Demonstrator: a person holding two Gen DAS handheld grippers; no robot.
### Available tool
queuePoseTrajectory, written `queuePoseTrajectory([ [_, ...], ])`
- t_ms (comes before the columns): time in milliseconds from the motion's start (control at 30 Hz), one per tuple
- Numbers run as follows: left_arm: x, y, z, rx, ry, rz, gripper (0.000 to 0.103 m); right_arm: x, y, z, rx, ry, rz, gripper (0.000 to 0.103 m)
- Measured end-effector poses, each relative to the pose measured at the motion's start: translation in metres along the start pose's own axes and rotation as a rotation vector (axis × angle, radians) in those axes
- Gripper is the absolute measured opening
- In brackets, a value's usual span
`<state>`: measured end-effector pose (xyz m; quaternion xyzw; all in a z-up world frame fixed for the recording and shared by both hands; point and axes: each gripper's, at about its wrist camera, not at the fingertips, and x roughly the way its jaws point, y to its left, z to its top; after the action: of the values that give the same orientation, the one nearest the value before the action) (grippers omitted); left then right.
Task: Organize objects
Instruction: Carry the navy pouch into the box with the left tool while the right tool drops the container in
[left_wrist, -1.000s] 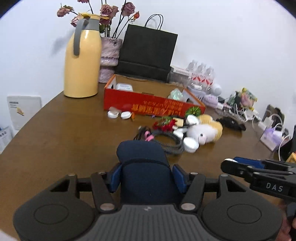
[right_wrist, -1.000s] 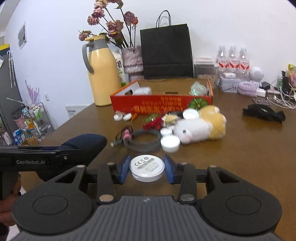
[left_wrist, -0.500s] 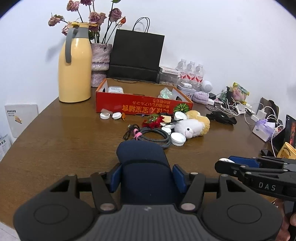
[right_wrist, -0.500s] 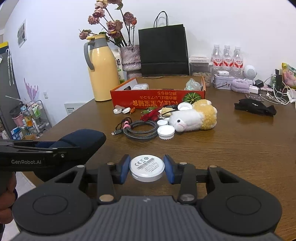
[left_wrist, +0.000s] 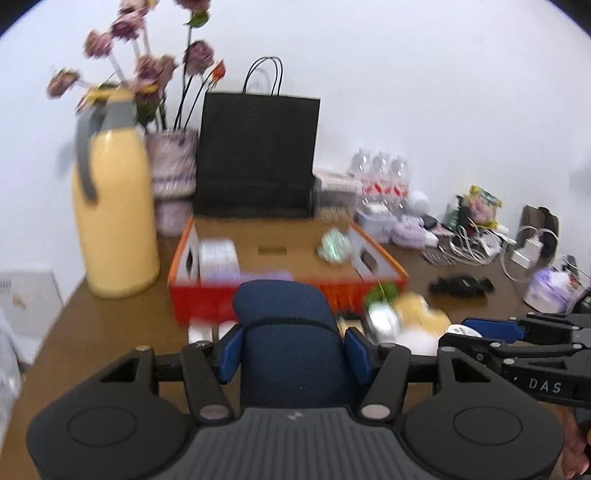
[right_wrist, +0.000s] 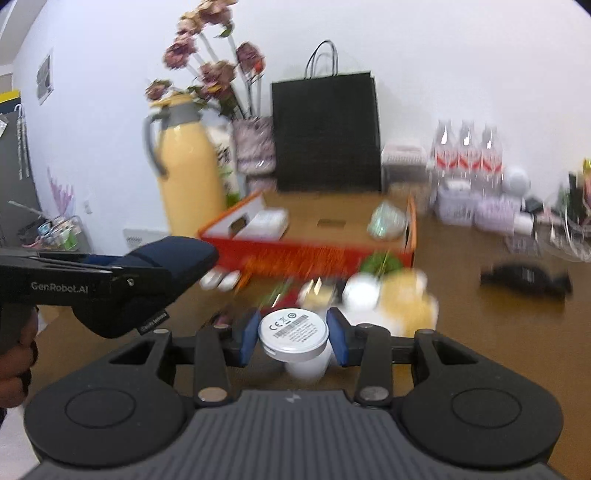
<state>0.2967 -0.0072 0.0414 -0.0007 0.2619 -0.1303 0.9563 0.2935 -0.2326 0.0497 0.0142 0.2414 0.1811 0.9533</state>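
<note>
**Both jaws loaded, heading for the red box**

Left gripper (left_wrist: 293, 350): jaws partly open and clamped on a dark blue soft pouch (left_wrist: 286, 317), which sticks up past the pads. Right gripper (right_wrist: 294, 341): jaws narrower, pinching a white round puck (right_wrist: 293, 334) by its rim, label side up. Both are carried above the tabletop (left_wrist: 110, 325), short of the box.

Target, as I judge it, is the open red box (right_wrist: 306, 254) in front of the black paper bag (right_wrist: 327, 133). It already holds a white carton at its left end and a greenish wrapped item at its right; the middle of the floor is bare.

How to do it well:
- Clear the near wall with height to spare, then lower inside; don't drop from above.
- Send one hand at a time; the box opening is tight for two grippers.
- Puck goes flat on the bare middle. Pouch goes beside it, not on top.
- Keep away from the loose pile just in front of the box: plush toy (right_wrist: 406, 299), small white lids.
- Yellow jug (left_wrist: 110, 221) stands just left of the box; watch the left elbow swing.

Frames are motion-blurred, so fine detail in the pile is unclear.
</note>
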Motion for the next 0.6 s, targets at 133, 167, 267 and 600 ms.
queuePoseTrajectory([
  [133,0.06,0.011,0.052,-0.014,0.02,-0.026,0.057,0.049,-0.022,0.048,0.025,-0.006,0.031,0.04],
  [167,0.077,0.014,0.062,-0.021,0.037,-0.036,0.057,0.063,-0.027,0.06,0.029,-0.001,0.035,0.04],
  [267,0.133,0.021,0.091,-0.046,0.094,-0.02,0.057,0.115,-0.04,0.092,0.045,0.036,0.031,0.04],
  [600,0.306,0.056,0.123,-0.12,0.269,0.102,0.059,0.281,-0.079,0.131,0.207,0.243,-0.056,0.041],
])
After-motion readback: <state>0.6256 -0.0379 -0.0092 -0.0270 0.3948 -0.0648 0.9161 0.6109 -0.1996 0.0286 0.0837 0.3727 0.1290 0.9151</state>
